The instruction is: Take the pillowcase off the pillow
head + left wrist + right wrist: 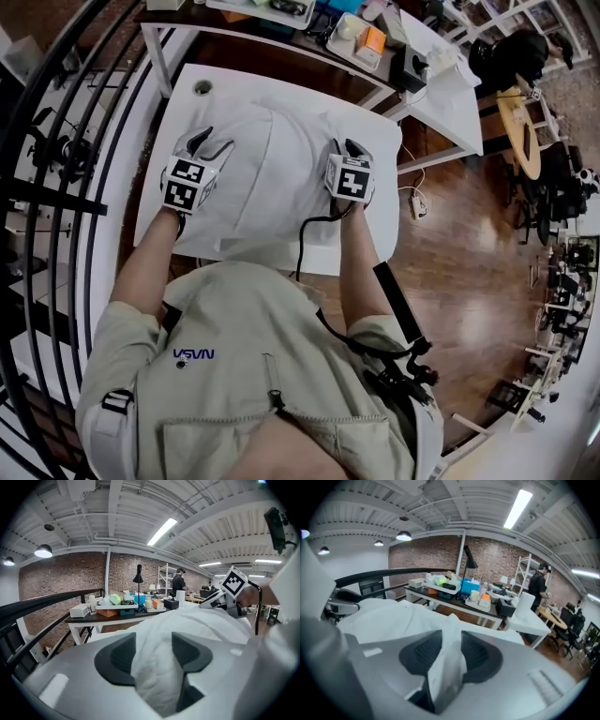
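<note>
A white pillow in its white pillowcase lies on the white table in the head view. My left gripper is at the pillow's left edge and my right gripper at its right edge. In the left gripper view, the left gripper has its jaws spread, with a thick bulge of the pillowcase between the pads. In the right gripper view, the right gripper also stands open; a thin upright fold of pillowcase rises loosely between its pads.
A small round object sits at the table's far left corner. Behind stands a cluttered table with bins, and a white side table at the right. A black railing runs along the left. A black cable trails from the right gripper.
</note>
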